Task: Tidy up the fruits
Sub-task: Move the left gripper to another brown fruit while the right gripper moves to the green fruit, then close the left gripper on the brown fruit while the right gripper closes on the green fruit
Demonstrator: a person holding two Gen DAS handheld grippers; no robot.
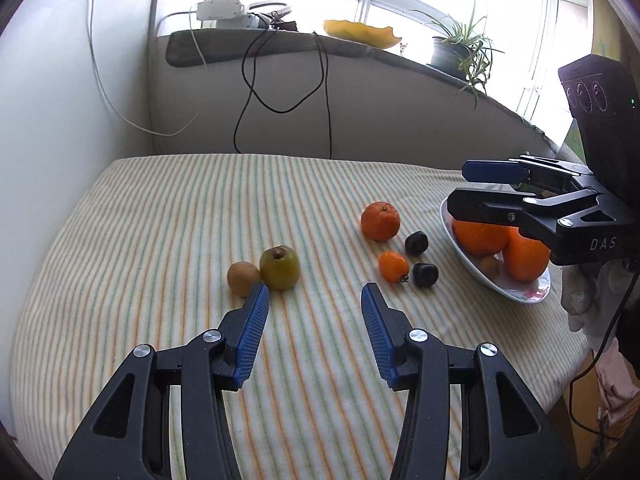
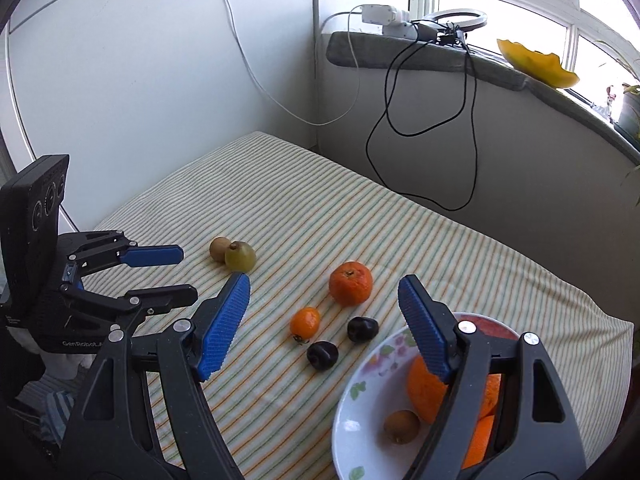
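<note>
Your left claw [image 1: 316, 294] hangs over the striped cloth [image 1: 160, 220] with its jaws apart and nothing between them. The kiwi [image 1: 243, 278] and the green apple [image 1: 280, 267] sit touching each other just past its left fingertip, so they're a bit left of your line, not between the pads.

Your right claw [image 2: 324, 286] is open wider, also empty. It's over the near rim of the floral bowl [image 2: 360, 392], which already has oranges [image 2: 426, 394] and a second kiwi [image 2: 401, 426] in it. Straight ahead, framed by the two pads, you've got the mandarin [image 2: 351, 283], with the little orange fruit [image 2: 305, 322] and the two dark plums [image 2: 362, 329] [image 2: 322, 355] a bit nearer and lower, all lying loose on the cloth just left of the bowl.

From the left camera, your right claw shows side-on, right above the bowl's edge.
</note>
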